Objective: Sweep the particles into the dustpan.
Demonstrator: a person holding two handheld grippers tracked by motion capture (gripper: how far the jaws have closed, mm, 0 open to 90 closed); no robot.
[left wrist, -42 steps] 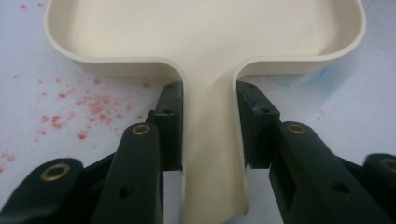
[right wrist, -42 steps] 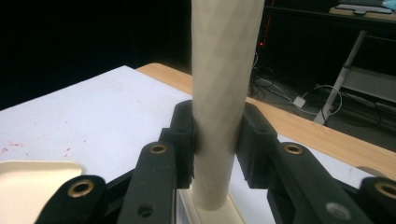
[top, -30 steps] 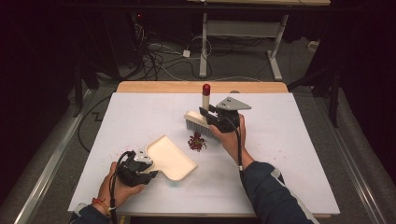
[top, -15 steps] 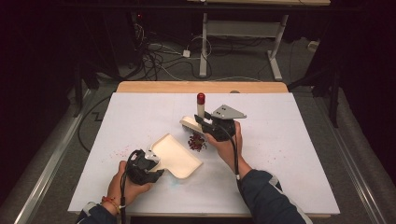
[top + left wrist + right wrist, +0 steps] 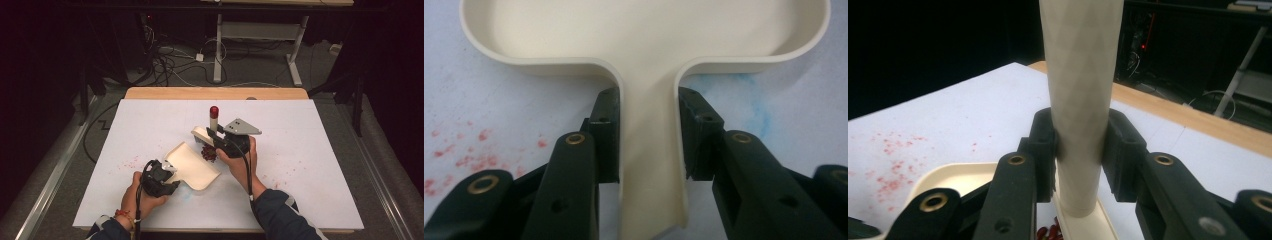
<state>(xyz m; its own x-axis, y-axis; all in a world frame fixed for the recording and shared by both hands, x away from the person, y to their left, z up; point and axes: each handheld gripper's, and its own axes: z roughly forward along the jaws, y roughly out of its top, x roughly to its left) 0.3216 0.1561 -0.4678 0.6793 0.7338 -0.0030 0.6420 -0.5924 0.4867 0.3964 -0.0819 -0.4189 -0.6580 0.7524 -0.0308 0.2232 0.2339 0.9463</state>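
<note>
Two claws, both clamped. No writing or labels I can read anywhere. My left claw [image 5: 167,176] sits low near the front of the worktop [image 5: 320,150], forearm coming in from the bottom, gripping the dustpan [image 5: 192,162] by its handle, pan lying flat just ahead of it. My right claw [image 5: 216,137] squeezes the brush [image 5: 210,129] handle, which stands upright, red tip up. Brush head rests by the beans [image 5: 208,153], right at the pan's far edge.

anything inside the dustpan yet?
High view: the dustpan tray looks bare, cream all over. The red beans sit on the table at its far edge, under the brush. The left gripper view crops the tray's front.
</note>
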